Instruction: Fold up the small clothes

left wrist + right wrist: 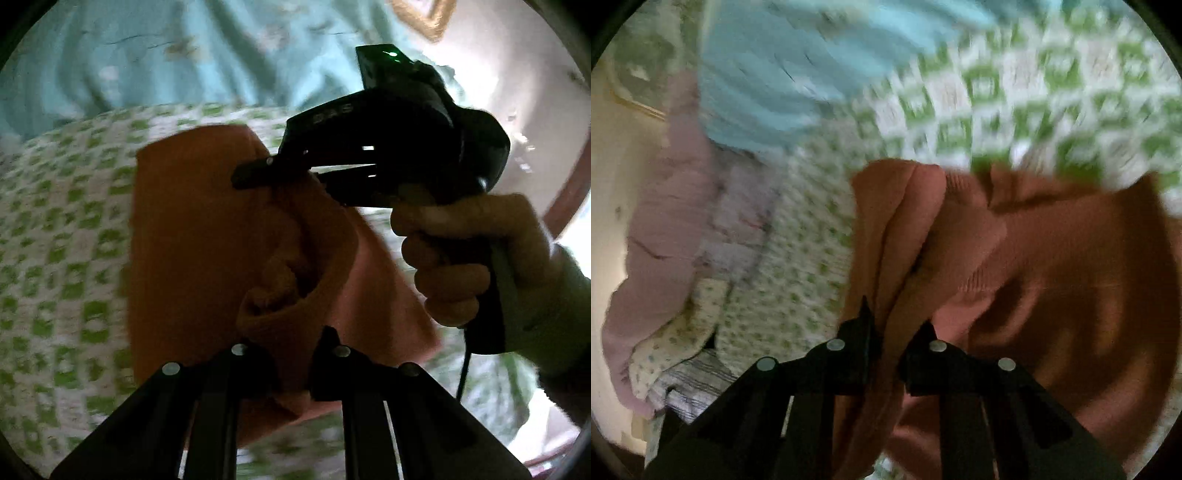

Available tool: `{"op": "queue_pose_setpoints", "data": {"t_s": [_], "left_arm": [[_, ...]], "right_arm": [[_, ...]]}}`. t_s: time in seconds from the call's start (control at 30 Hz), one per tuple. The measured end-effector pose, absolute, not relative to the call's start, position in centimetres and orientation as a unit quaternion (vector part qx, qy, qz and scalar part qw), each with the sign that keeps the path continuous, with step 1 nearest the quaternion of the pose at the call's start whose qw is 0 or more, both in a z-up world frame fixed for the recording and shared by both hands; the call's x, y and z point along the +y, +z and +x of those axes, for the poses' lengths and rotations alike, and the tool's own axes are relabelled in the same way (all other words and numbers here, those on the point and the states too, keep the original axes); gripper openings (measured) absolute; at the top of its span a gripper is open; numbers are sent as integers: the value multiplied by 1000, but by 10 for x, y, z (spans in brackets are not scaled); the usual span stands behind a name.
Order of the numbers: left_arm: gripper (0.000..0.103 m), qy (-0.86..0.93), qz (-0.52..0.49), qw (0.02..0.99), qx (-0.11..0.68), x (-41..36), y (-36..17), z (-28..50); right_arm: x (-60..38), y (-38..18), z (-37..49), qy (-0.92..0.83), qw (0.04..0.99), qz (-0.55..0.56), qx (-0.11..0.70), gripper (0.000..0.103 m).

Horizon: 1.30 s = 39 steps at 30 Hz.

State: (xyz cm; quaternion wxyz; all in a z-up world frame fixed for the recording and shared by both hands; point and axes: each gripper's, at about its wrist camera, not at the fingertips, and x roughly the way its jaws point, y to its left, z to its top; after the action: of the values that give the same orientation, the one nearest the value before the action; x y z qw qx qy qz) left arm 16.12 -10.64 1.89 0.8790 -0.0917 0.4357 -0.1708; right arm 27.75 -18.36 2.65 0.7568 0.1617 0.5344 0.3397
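Note:
An orange-brown knit garment (192, 236) lies partly lifted over a green-and-white checked bedspread (55, 229). My left gripper (295, 354) is shut on a bunched edge of it at the bottom of the left wrist view. Farther up, a hand (461, 251) holds my right gripper (255, 175), whose fingers pinch the garment's upper edge. In the right wrist view a fold of the orange garment (1052, 266) runs between the fingers of the right gripper (895, 325), which are closed on it. That view is blurred.
A light blue cloth (155, 48) lies beyond the garment and shows again as blue cloth (783, 85). A pink garment (665, 229) and a small stack of patterned clothes (690, 354) sit at the bed's left edge.

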Motion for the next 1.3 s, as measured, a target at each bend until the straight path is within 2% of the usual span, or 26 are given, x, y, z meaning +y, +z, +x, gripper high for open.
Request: {"op": "queue_pose_setpoints", "data": {"t_s": [0.1,0.27,0.57,0.6,0.77,0.83,0.9,0.97,1.0,1.03,1.1,1.17,1.3], "left_arm": [[12,-208,-79,871,439,-140,16,165],[12,-248,-79,841,474,-182,-11,175],[15,-259,-83,829,488,-199,-21,177],[16,-258,-86,826,493,-199,-23,179],[40,-275,-100,809,509,-199,-26,174],[46,-280,-101,806,511,-194,-22,169],[53,-283,-106,804,513,-183,-16,162],[58,-277,-110,806,512,-167,-11,156],[58,-272,-112,807,512,-160,-9,154],[58,-267,-117,807,513,-151,-8,152],[61,-245,-132,810,515,-128,-4,152],[65,-218,-144,817,513,-103,-2,153],[65,-169,-153,825,517,-66,-10,163]], "right_arm": [[-223,43,267,328,775,151,519,14],[-278,15,264,276,780,153,541,14],[-301,7,263,278,796,151,516,14],[-299,5,263,275,798,143,517,14],[-305,-11,266,254,803,129,523,15],[-312,-11,264,247,803,145,523,23],[-317,-8,261,240,805,150,522,25],[-321,1,254,229,812,148,516,35],[-324,4,250,221,816,149,513,49],[-326,7,246,215,818,153,511,69],[-333,12,236,198,825,166,503,83],[-338,14,229,195,826,178,497,83],[-341,8,216,191,817,200,506,83]]}}
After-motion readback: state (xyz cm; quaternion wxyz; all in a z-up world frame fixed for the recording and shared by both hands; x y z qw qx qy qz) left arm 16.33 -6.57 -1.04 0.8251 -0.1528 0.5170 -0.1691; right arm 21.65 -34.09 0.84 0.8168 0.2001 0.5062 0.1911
